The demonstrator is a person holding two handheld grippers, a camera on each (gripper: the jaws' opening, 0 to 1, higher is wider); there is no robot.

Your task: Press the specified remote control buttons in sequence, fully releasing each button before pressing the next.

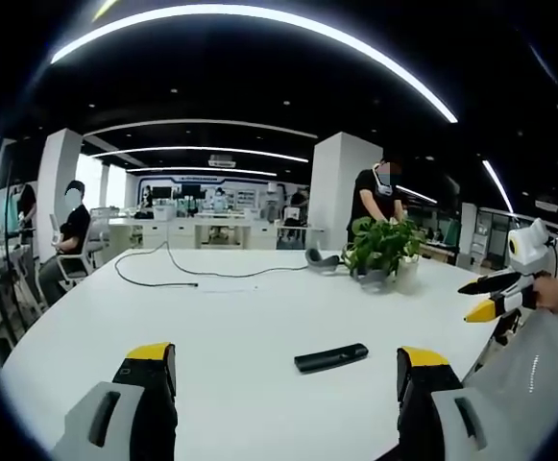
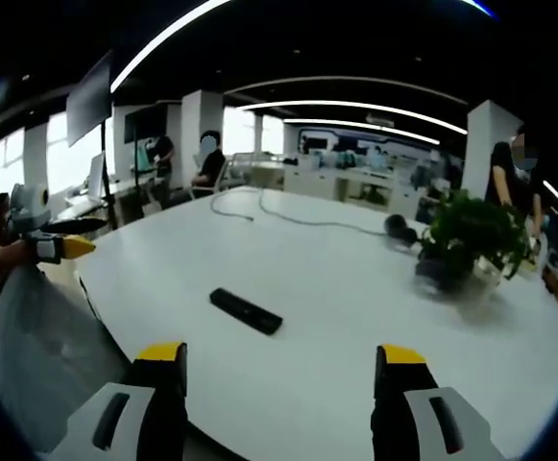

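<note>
Basically approach stage: remote control lies flat on the white table, well apart from both grippers. Left gripper and right gripper hover with jaws spread, empty. Best close one, descend straight onto one button.
</note>
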